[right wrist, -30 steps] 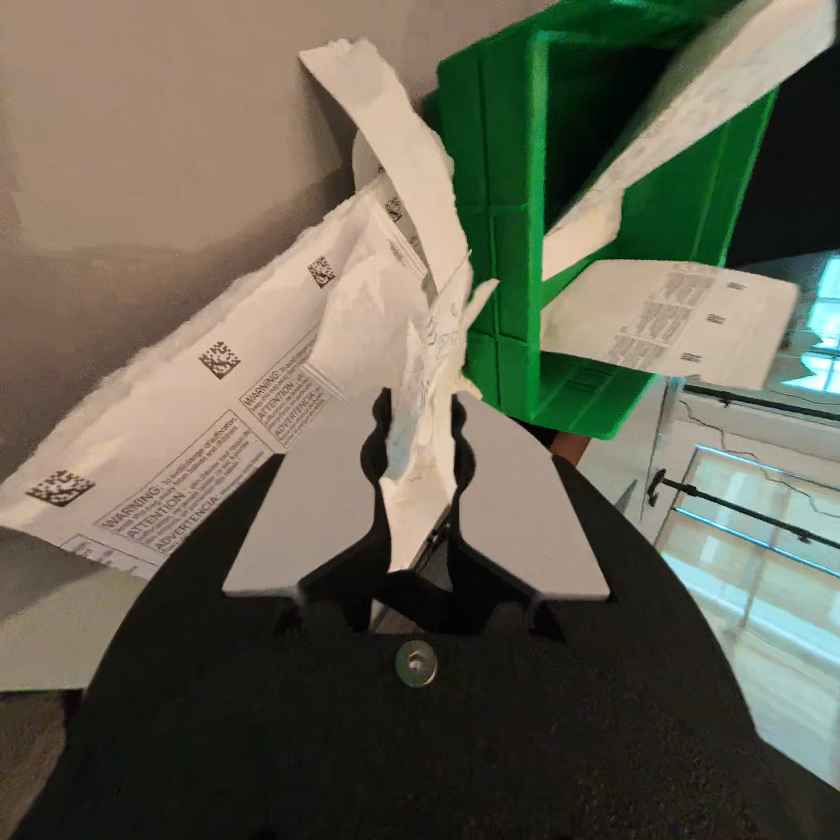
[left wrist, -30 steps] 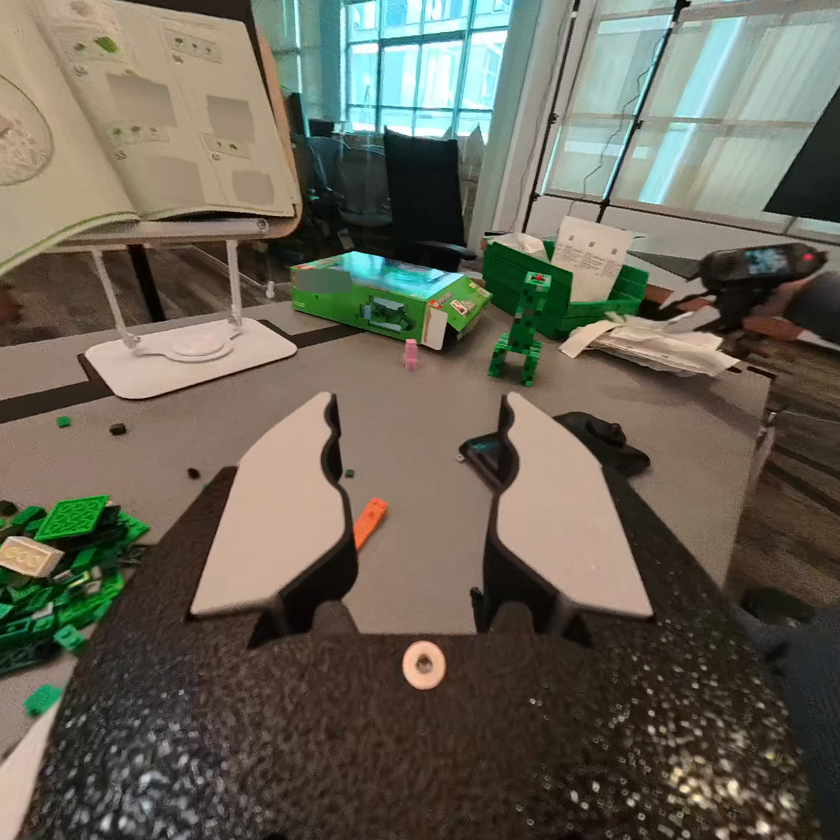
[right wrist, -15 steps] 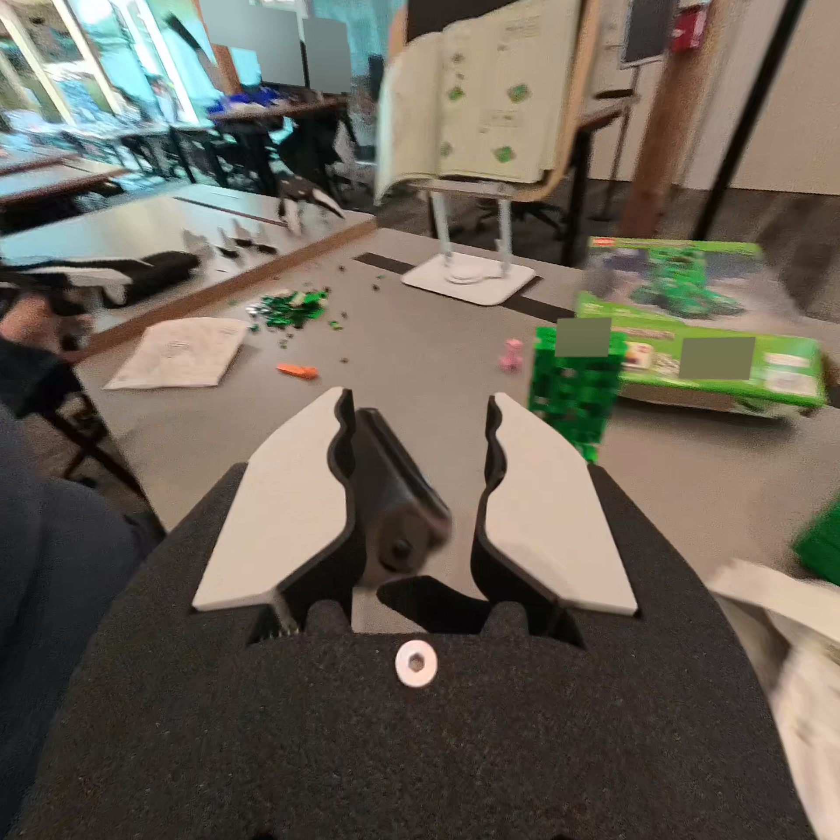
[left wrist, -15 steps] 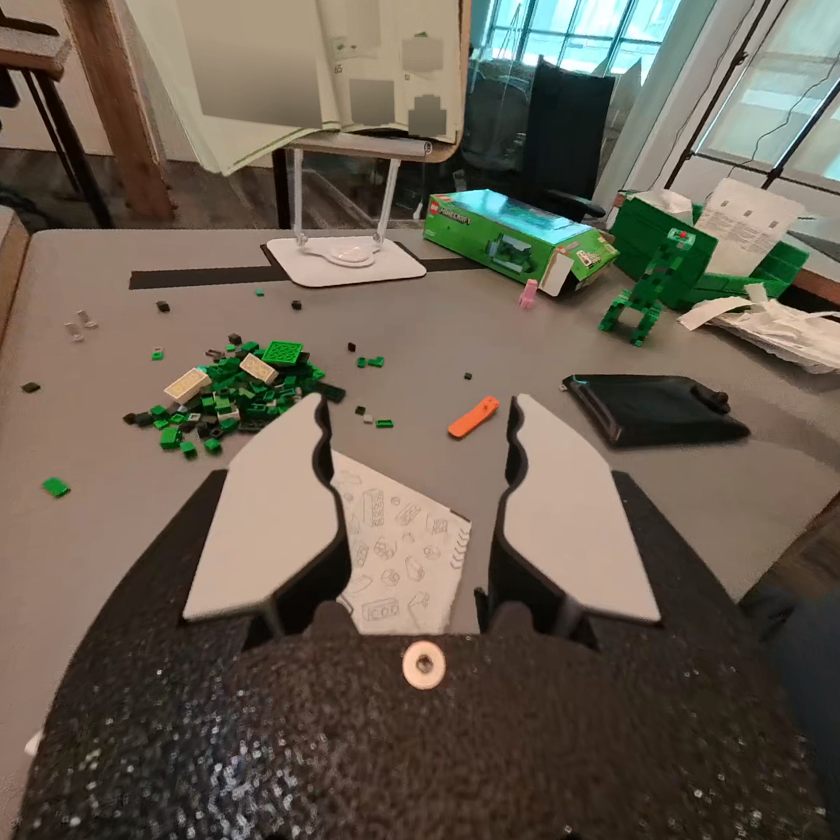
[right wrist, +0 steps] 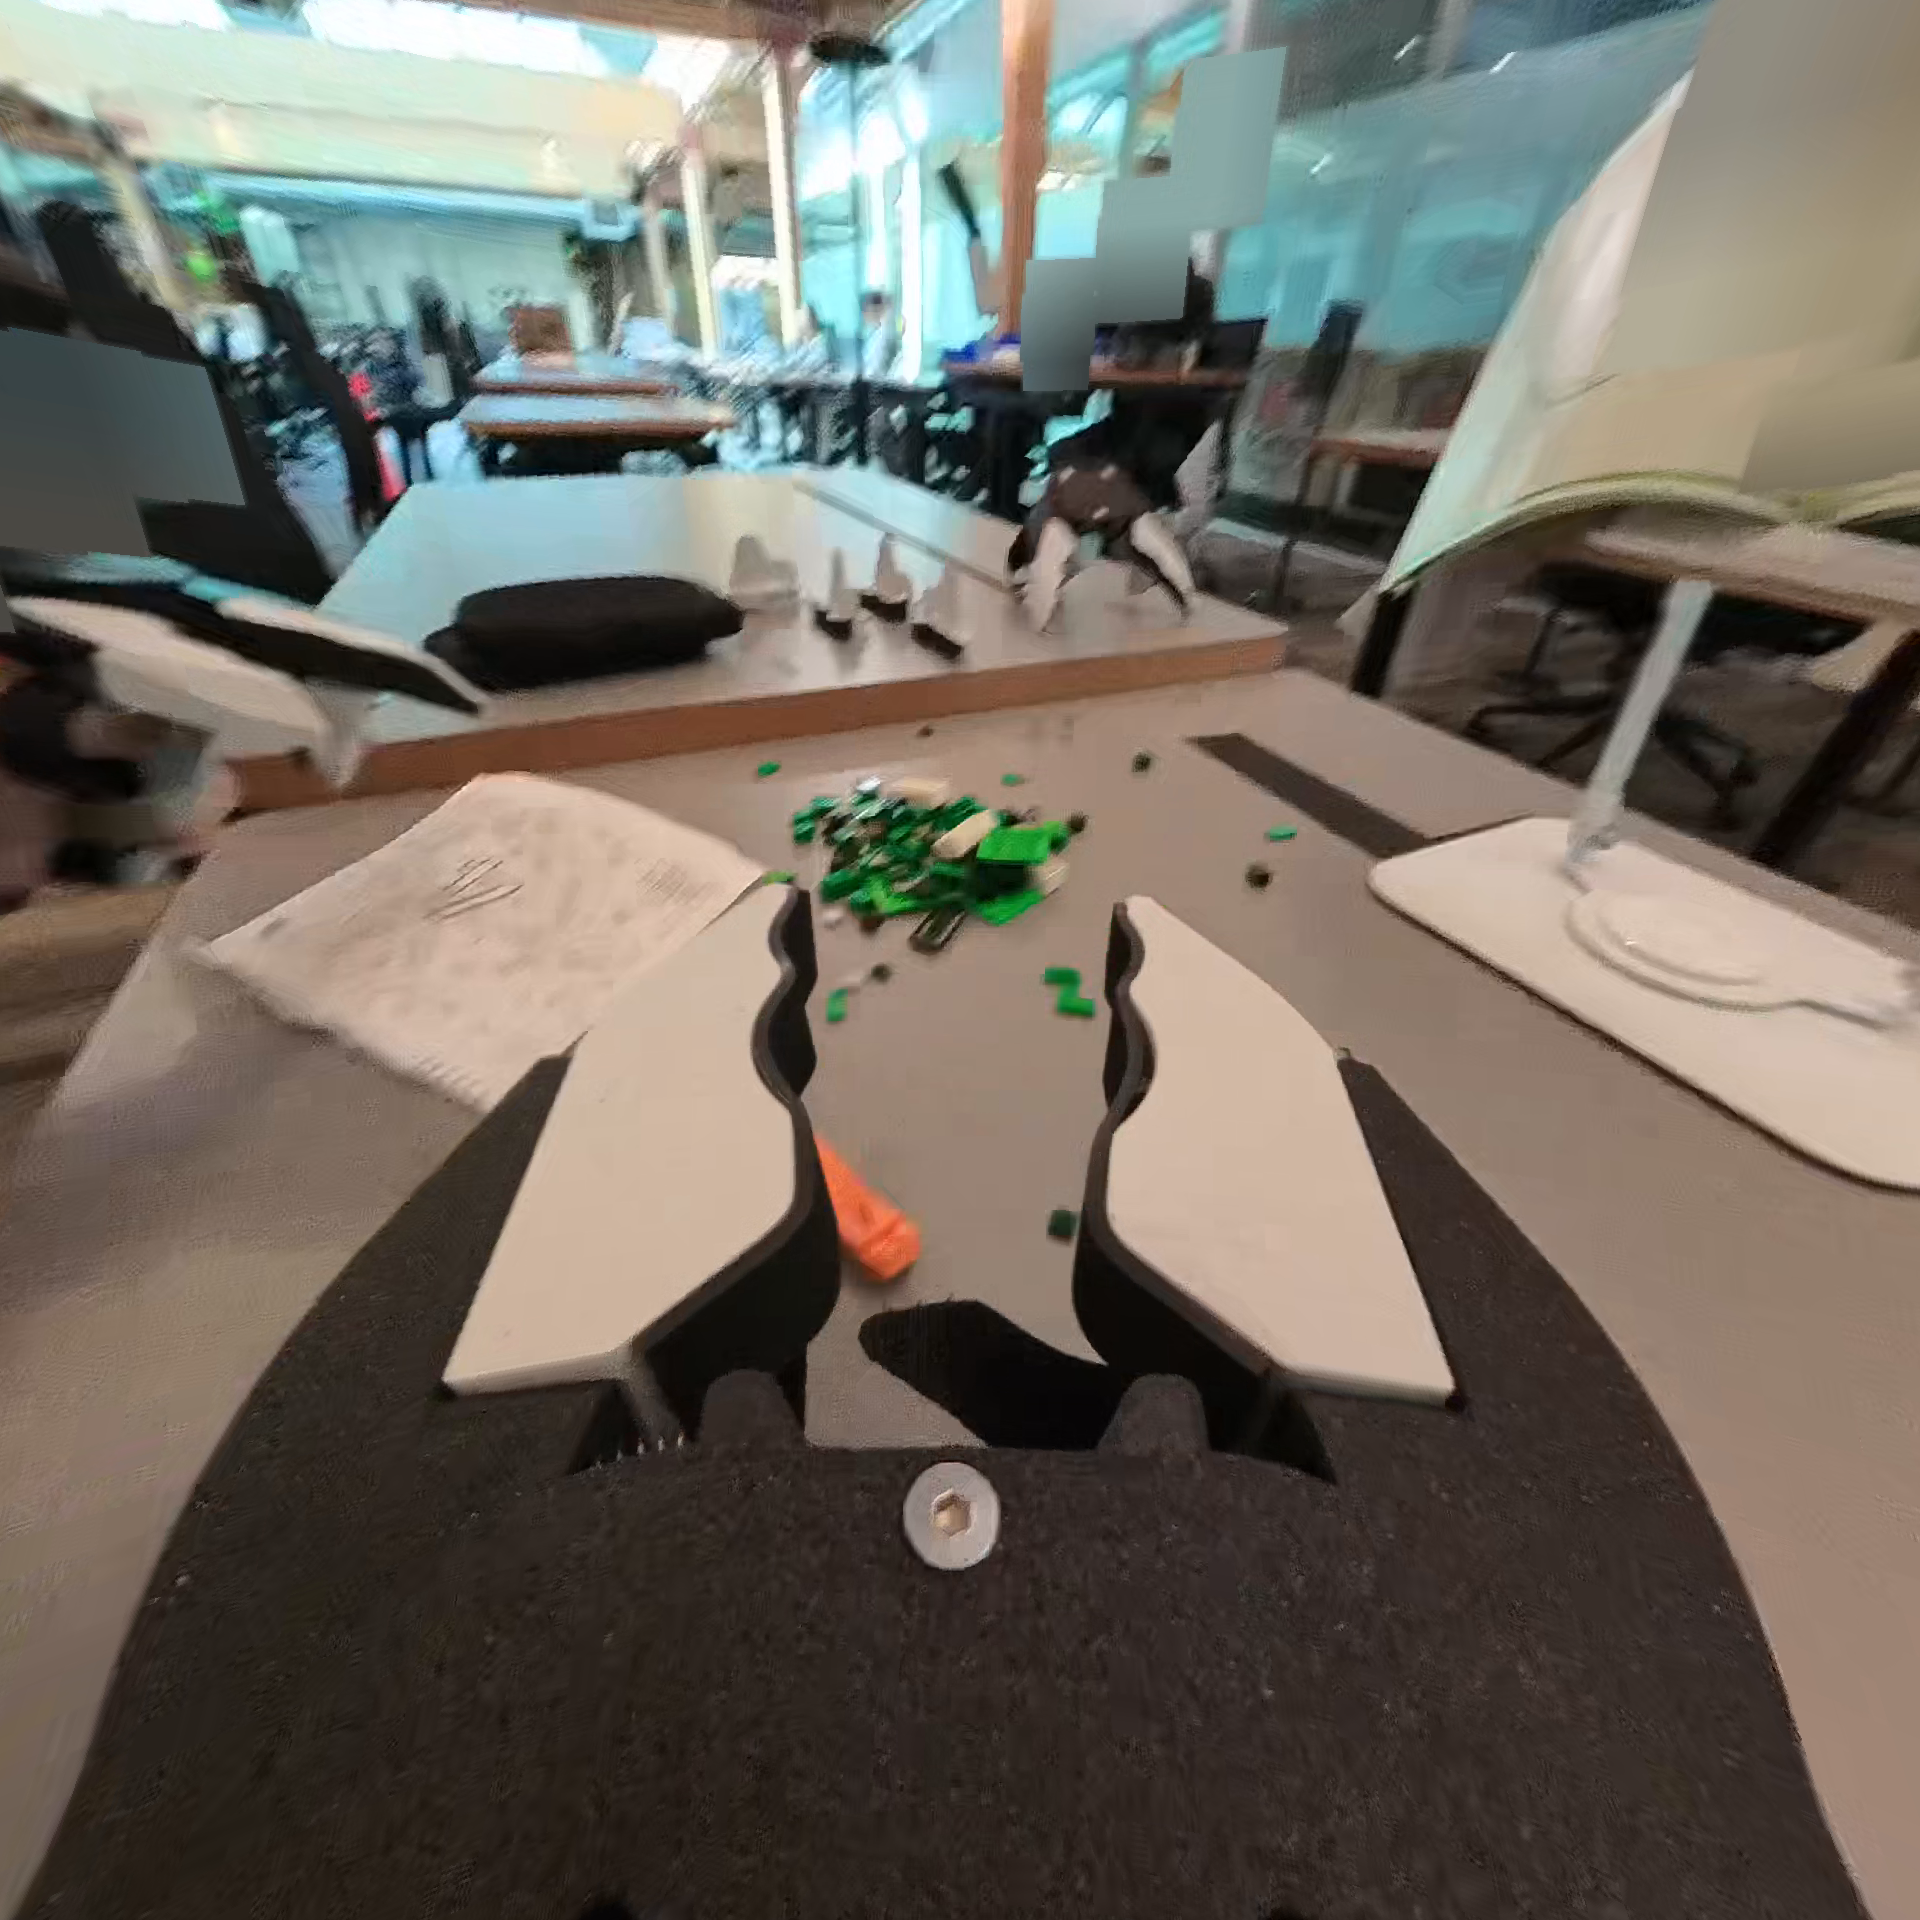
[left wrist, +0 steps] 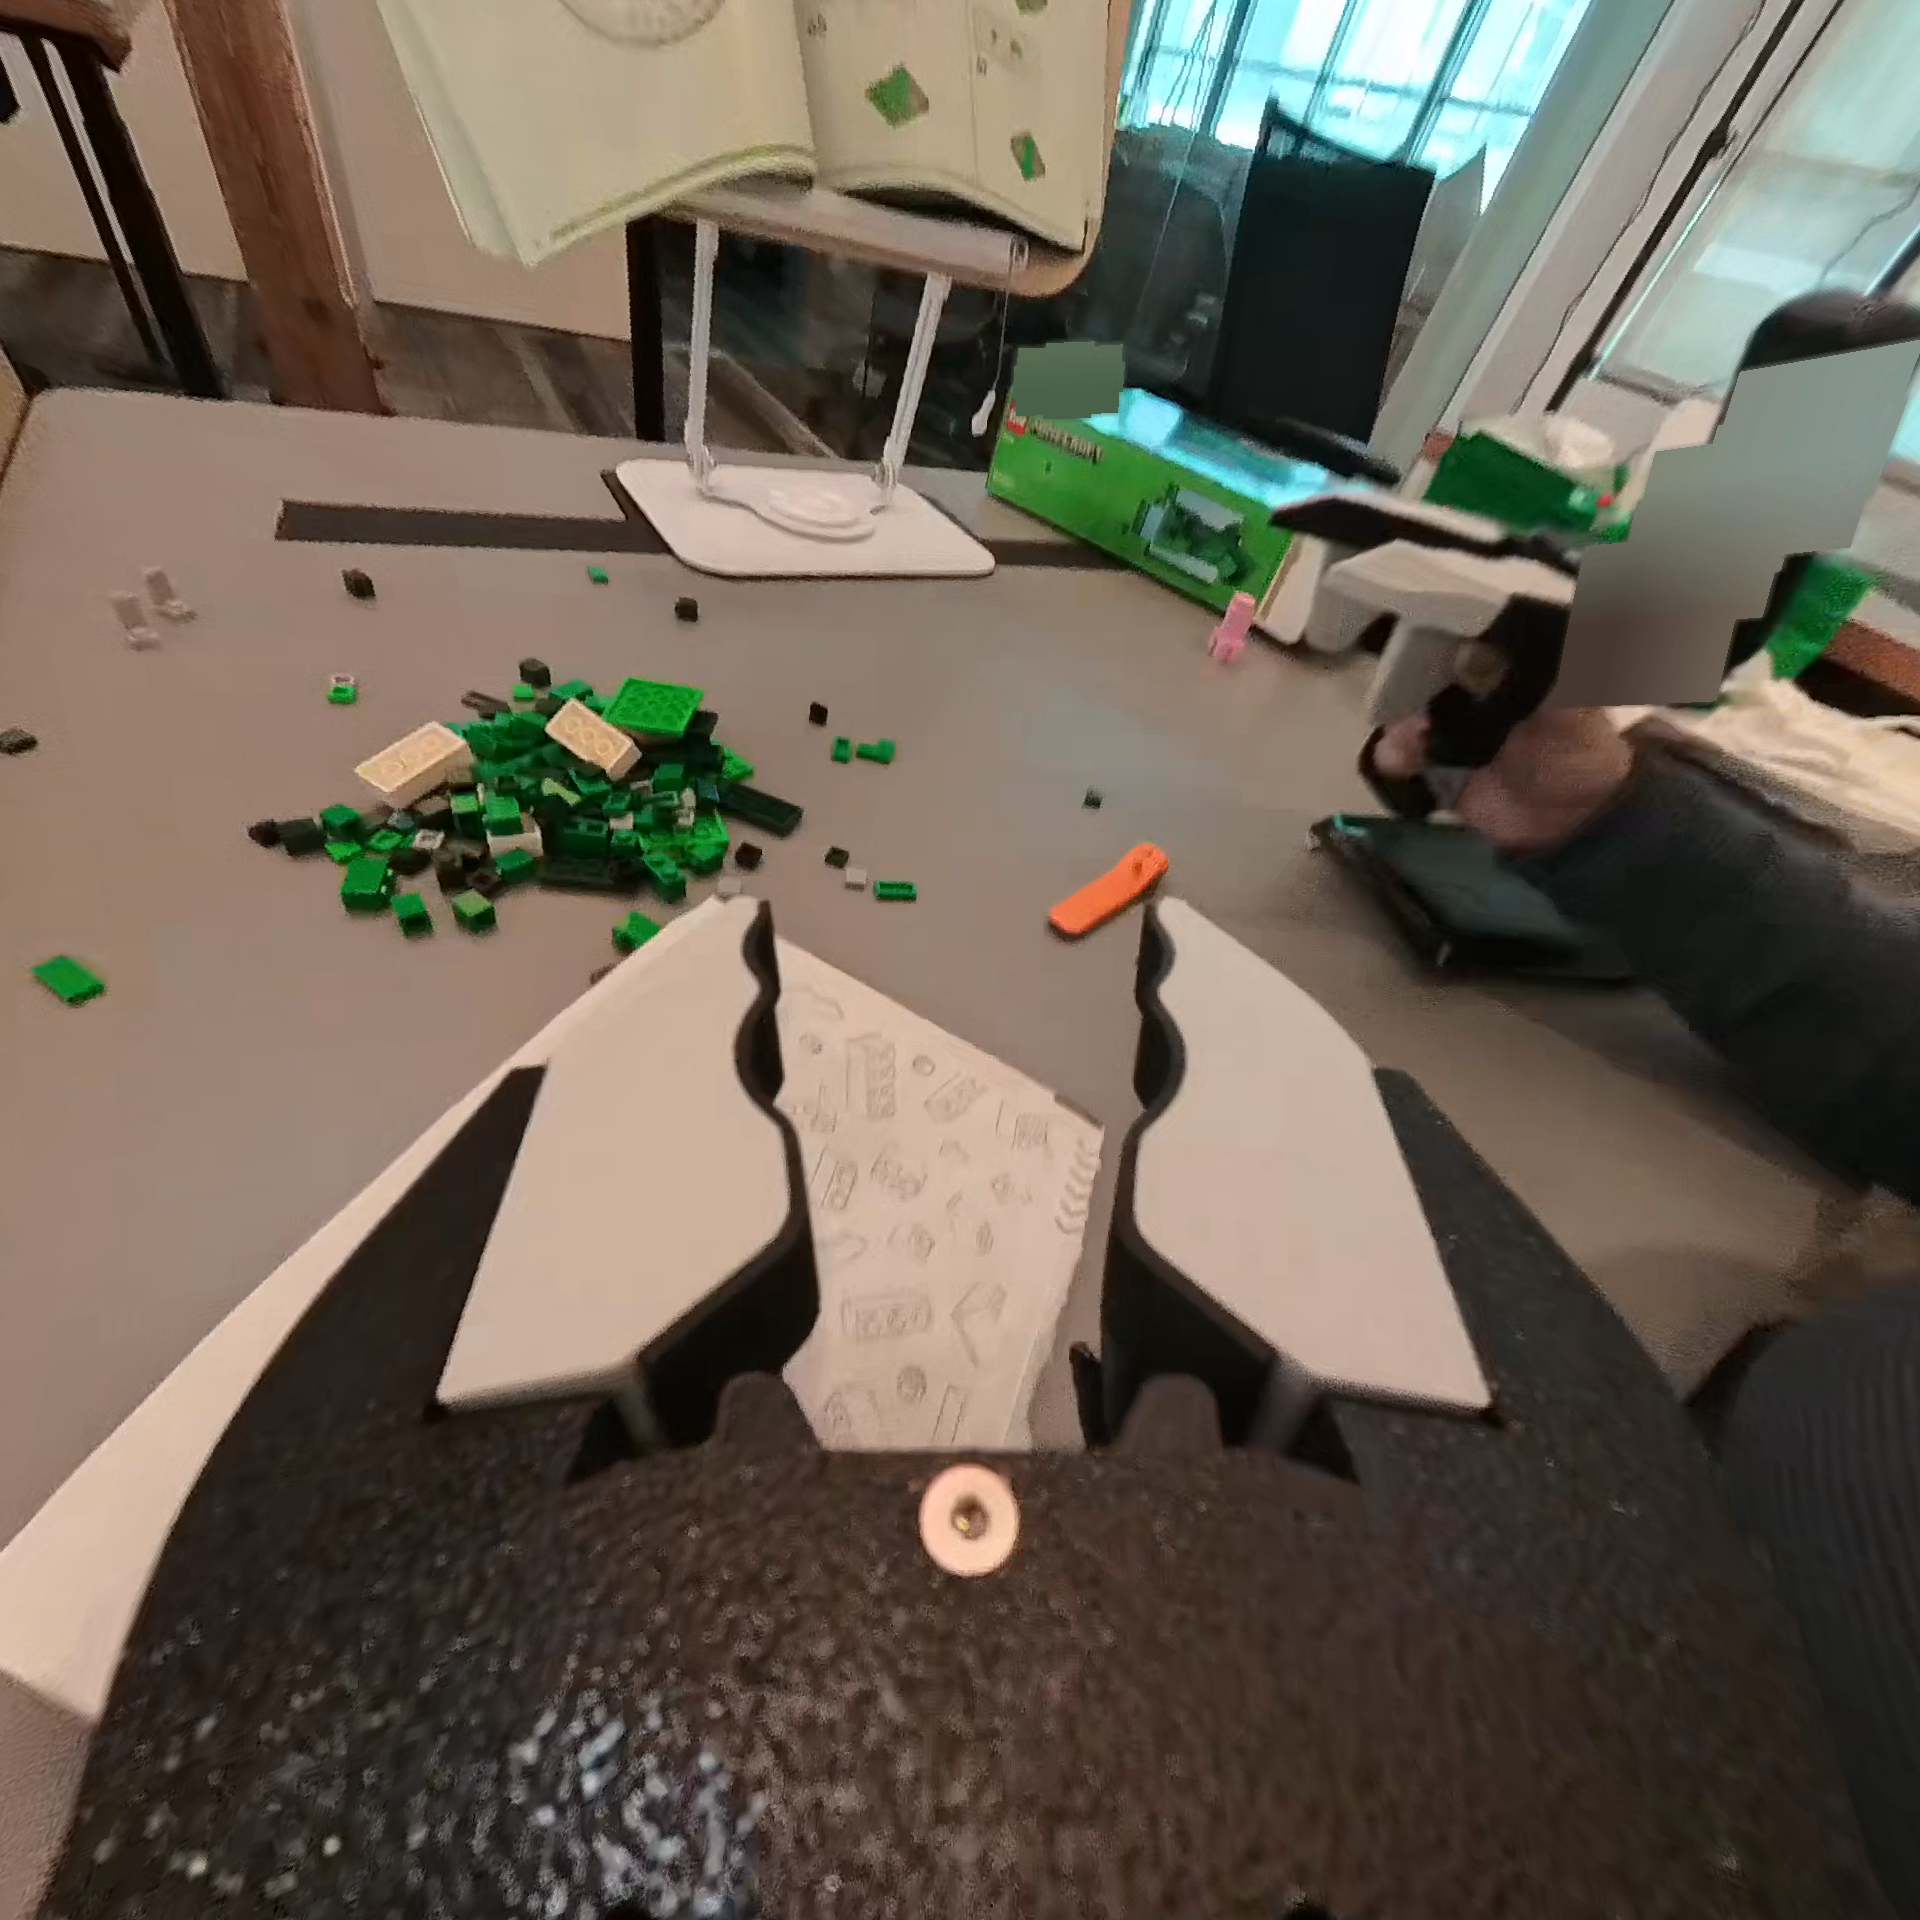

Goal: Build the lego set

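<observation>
A pile of green, black and white lego bricks (left wrist: 540,800) lies on the grey table (left wrist: 260,1091); the right wrist view shows it straight ahead (right wrist: 935,852). My left gripper (left wrist: 951,914) is open and empty above a white paper bag (left wrist: 935,1195) printed with brick outlines. An orange brick separator (left wrist: 1107,891) lies just past its right finger. My right gripper (right wrist: 956,914) is open and empty, with the separator (right wrist: 868,1216) between its fingers on the table. It also shows at the right of the left wrist view (left wrist: 1314,545), held in a hand.
An open instruction book (left wrist: 727,94) sits on a white stand (left wrist: 800,520) at the back. A green box (left wrist: 1143,509), a small pink figure (left wrist: 1234,623) and a black tray (left wrist: 1455,904) are at the right. Loose bricks lie scattered around the pile.
My right gripper let go of the torn paper by the green bin and swung round to face the pile. My left gripper turned left and drew back over the paper bag.
</observation>
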`<state>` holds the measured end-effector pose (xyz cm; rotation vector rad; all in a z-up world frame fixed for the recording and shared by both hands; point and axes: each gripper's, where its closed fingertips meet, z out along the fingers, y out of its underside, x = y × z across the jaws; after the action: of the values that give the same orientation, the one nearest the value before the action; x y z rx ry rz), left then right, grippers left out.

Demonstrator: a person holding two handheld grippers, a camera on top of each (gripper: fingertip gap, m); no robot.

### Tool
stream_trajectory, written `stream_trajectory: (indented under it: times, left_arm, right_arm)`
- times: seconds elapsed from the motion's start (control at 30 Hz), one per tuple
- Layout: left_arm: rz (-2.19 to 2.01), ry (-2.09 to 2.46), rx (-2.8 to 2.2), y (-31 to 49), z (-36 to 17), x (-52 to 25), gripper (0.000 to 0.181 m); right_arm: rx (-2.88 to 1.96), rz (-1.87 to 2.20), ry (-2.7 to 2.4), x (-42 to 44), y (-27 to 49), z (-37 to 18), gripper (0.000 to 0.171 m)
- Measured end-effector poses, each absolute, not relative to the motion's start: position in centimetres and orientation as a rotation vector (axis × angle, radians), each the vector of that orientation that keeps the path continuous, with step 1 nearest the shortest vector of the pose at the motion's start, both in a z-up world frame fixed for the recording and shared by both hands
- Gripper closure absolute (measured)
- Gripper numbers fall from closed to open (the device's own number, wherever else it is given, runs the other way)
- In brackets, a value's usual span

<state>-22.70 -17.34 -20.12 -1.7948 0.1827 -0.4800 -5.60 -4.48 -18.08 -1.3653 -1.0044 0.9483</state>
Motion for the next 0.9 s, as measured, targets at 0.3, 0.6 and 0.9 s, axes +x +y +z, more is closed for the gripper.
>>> stream_trajectory:
  times: [0.3, 0.6, 0.9]
  left_arm:
    - [-0.278, 0.195, -1.390, -6.5, -15.1, -14.2, 0.133]
    - [-0.144, 0.299, -1.420, -2.2, -18.2, -13.8, 0.136]
    - [-0.234, 0.308, -1.495, -1.7, -20.3, -14.4, 0.137]
  right_arm:
    - [-1.290, 0.936, -0.480, -7.6, -2.5, -18.6, 0.112]
    - [-1.353, 0.618, -0.532, -4.4, 0.9, -19.6, 0.124]
    - [-1.423, 0.346, -0.434, 3.7, 5.1, -20.4, 0.127]
